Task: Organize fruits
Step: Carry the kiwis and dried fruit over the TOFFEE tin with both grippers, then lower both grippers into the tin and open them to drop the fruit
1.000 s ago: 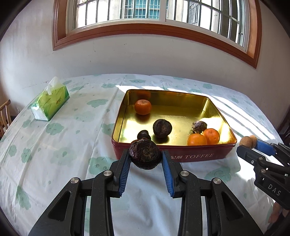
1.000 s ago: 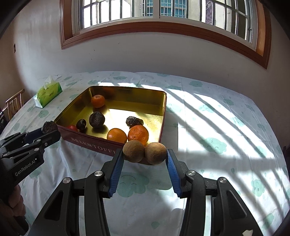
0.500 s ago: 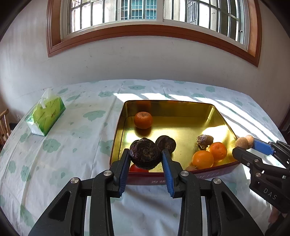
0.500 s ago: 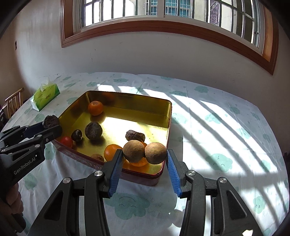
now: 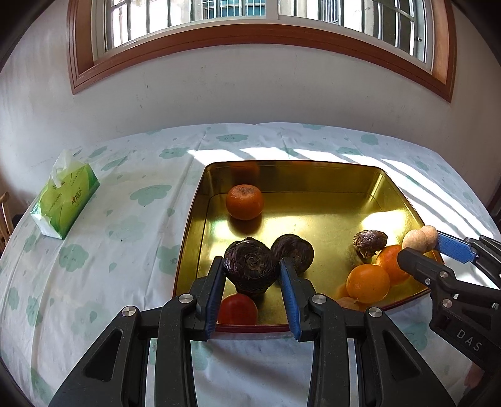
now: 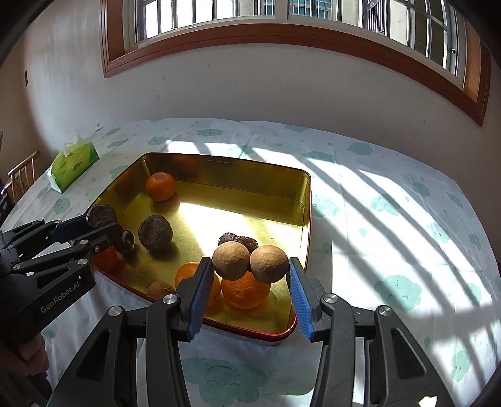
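White cloth printed with pale green clouds covers the table (image 5: 94, 250) under your left wrist camera, sunlit below a wood-framed window (image 5: 250, 28); a green tissue pack (image 5: 64, 200) sits at the far left. Your left gripper (image 5: 252, 272) pinches a dark wrinkled fruit (image 5: 250, 266) over the gold tin (image 5: 313, 166), above a red fruit (image 5: 238, 308). From the right wrist, the same cloth runs to a plain wall, a wooden chair (image 6: 22, 178) at the left edge. Your right gripper (image 6: 249, 269) clamps two brown round fruits (image 6: 231, 260) over the tin's near corner, hiding part of the oranges (image 6: 244, 292) beneath.
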Motion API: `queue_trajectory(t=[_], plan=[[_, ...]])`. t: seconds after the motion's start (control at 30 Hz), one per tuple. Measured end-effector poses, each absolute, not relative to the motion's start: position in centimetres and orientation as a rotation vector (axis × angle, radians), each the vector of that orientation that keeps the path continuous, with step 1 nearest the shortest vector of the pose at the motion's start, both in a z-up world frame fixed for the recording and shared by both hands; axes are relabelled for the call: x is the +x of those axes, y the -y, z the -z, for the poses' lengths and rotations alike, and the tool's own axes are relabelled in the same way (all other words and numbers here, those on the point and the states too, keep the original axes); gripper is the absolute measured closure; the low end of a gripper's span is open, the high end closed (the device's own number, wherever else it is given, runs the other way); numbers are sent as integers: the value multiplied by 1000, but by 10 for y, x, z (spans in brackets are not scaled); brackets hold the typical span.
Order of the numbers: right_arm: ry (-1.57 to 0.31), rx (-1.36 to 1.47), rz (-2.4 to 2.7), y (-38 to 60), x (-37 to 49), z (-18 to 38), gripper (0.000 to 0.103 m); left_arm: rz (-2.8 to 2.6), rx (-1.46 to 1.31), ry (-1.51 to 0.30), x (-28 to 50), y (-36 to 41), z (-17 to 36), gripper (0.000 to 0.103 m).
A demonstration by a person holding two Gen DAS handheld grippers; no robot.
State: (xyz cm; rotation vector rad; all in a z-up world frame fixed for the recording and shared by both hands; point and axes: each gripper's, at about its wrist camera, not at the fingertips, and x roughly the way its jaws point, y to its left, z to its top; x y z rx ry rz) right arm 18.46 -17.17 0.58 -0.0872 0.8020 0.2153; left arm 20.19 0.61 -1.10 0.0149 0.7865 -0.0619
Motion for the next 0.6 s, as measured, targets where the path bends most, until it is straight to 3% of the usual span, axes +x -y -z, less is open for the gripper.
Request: queue_trajectory(t=[0.6], plan=[[-821, -96, -215, 166, 197, 3, 58, 50, 5, -817, 213, -8, 24, 67]])
